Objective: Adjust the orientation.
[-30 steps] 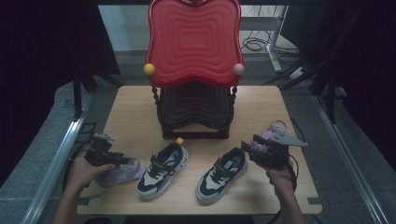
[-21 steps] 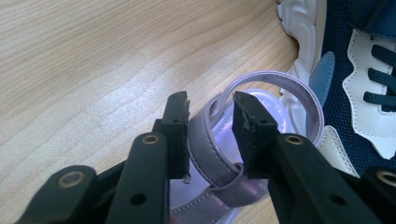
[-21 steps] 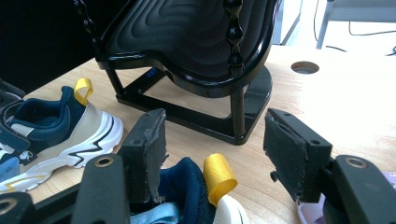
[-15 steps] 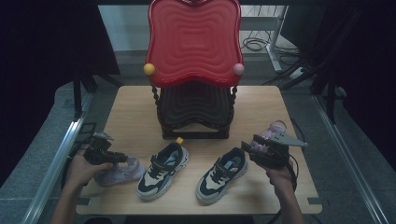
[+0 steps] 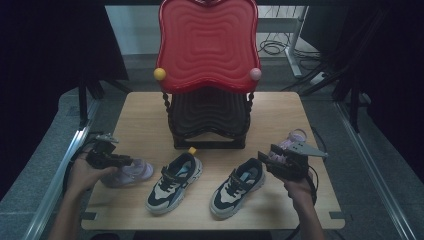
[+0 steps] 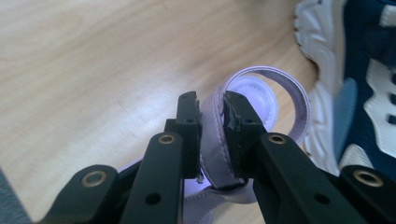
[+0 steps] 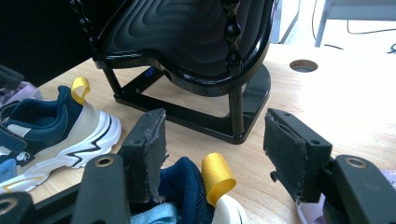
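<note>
Left gripper [image 6: 212, 109] jaws had just been closing and pinched the strap of the lilac sandal [image 6: 261, 100], pads pressing it from both sides; sandal lay at lower left of the table [image 5: 140, 115] in the high view, just left of the left sneaker [image 5: 175, 182]. Right gripper [image 7: 212, 140] jaws stood wide apart, gripping nothing, over the heel of the right sneaker [image 7: 196, 186] with its yellow pull tab. Black-and-red rack [image 5: 207, 75] stood at upper centre; a second lilac sandal [image 5: 295, 137] lay beside the right gripper.
</note>
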### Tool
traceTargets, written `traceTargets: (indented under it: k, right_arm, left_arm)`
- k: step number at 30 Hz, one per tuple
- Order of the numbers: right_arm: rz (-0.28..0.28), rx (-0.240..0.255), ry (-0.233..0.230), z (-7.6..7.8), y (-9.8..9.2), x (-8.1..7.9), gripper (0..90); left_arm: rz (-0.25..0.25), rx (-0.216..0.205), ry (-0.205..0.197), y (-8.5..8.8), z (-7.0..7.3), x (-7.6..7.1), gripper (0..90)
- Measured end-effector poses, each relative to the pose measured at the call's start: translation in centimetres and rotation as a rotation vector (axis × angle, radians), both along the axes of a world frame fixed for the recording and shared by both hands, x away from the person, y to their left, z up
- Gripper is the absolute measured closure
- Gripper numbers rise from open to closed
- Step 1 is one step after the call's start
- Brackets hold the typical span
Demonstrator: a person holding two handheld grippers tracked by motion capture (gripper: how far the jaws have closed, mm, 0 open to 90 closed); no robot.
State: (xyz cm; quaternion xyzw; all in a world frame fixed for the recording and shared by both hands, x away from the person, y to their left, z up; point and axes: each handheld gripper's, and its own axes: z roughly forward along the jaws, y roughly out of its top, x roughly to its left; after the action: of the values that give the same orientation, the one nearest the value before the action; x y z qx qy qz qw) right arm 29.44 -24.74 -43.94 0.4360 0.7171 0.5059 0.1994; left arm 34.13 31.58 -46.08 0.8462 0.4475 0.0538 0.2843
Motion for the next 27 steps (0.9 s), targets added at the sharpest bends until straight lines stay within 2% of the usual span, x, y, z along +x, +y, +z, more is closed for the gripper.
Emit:
traceTargets:
  k: [4, 5, 6, 9, 16, 20, 21, 22, 25, 27]
  right_arm:
    - [-0.004, 0.004, 0.000, 0.0, -0.1, 0.0, 39.2]
    - [-0.005, 0.004, 0.001, 0.0, -0.1, 0.0, 39.1]
    - [-0.006, 0.002, -0.001, 0.0, -0.2, 0.0, 39.1]
    - [-0.004, 0.003, 0.001, 0.0, -0.2, 0.0, 39.1]
    - [-0.006, 0.002, 0.001, 0.0, -0.2, 0.0, 39.1]
    - [-0.009, 0.004, -0.002, 0.0, -0.2, 0.0, 39.2]
    - [-0.009, 0.002, -0.003, -0.1, -0.1, 0.0, 39.2]
    - [-0.007, 0.001, 0.002, -0.1, -0.1, 0.0, 39.2]
    - [-0.006, 0.003, 0.001, -0.1, 0.0, -0.1, 39.2]
    - [-0.007, 0.005, -0.006, 0.0, -0.1, -0.2, 39.3]
  left_arm:
    - [0.001, -0.011, 0.007, 0.0, 0.1, 1.6, 77.3]
    - [0.001, -0.011, 0.007, 0.0, 0.1, 1.6, 77.4]
    - [0.010, -0.014, 0.011, -0.1, -0.2, 2.3, 77.3]
    - [0.013, -0.013, 0.013, -0.3, -0.8, 3.0, 77.0]
    - [0.023, -0.041, 0.012, -0.5, -1.3, 3.3, 76.0]
    - [0.030, -0.042, 0.009, -0.5, -1.4, 3.2, 74.8]
    - [0.033, -0.037, 0.006, -0.6, -1.5, 3.2, 72.3]
    - [0.050, -0.042, -0.008, -0.6, -1.6, 3.3, 59.9]
    - [0.085, -0.053, -0.041, -0.4, -1.3, 2.9, 50.2]
    - [0.116, -0.053, -0.083, -0.3, -0.8, 2.4, 45.8]
